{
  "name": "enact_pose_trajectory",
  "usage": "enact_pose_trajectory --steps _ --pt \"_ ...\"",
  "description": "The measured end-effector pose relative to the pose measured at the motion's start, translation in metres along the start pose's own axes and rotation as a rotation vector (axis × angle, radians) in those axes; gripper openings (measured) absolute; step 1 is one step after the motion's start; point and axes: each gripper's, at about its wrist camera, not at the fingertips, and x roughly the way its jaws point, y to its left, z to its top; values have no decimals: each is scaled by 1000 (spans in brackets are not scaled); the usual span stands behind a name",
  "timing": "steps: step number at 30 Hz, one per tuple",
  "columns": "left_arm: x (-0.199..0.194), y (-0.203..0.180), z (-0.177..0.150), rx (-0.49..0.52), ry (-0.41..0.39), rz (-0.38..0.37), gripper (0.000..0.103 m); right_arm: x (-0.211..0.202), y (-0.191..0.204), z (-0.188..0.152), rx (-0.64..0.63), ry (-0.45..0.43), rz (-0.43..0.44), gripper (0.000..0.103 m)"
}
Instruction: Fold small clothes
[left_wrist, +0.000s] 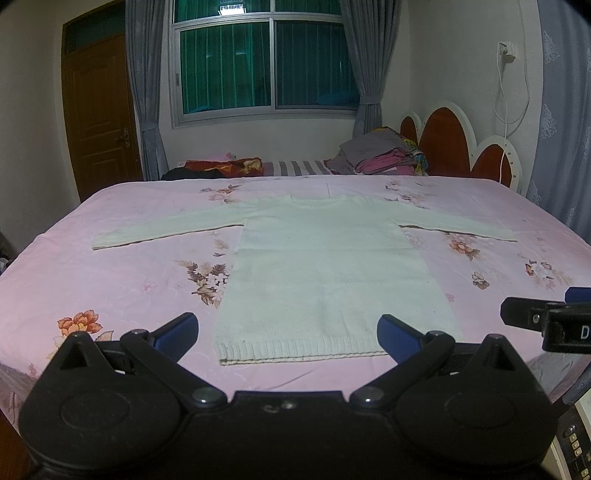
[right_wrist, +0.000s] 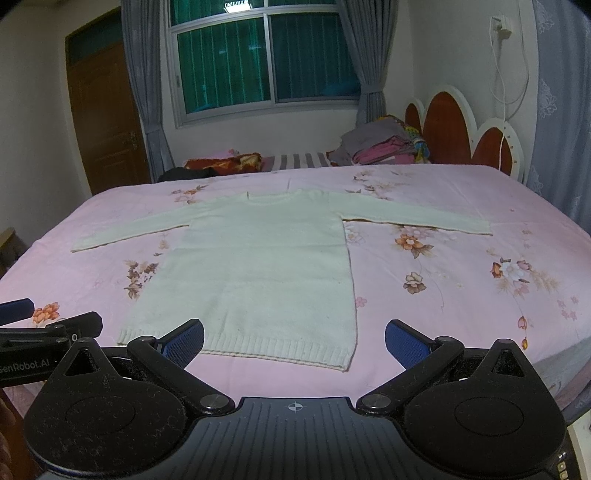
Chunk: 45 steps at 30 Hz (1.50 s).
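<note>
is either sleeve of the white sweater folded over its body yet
No, both sleeves of the white sweater lie spread out flat on the pink floral bedsheet.

The sweater (left_wrist: 325, 273) lies flat on the bed (left_wrist: 110, 280), hem nearest, collar farthest, one sleeve spread out to each side. Both tongs hang above the bed's near edge, jaws wide apart: the left tongs (left_wrist: 287, 332) before the hem, the right tongs (right_wrist: 294, 341) just beside them at the hem's right corner. Behind the bed sit folded clothes (left_wrist: 380, 153), the headboard (left_wrist: 461, 144) to their right, the window (left_wrist: 266, 62) beyond.
</note>
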Motion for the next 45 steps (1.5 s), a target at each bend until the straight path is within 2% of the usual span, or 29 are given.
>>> enact_pose_trajectory --steps 27,37,45 --pt "9 3 3 17 -8 3 103 10 1 4 4 -1 -11 103" --pt "49 7 26 28 -11 -22 103 42 -4 28 20 -7 -53 103" --pt "92 20 59 51 -28 -62 103 83 -1 59 40 -20 -97 103"
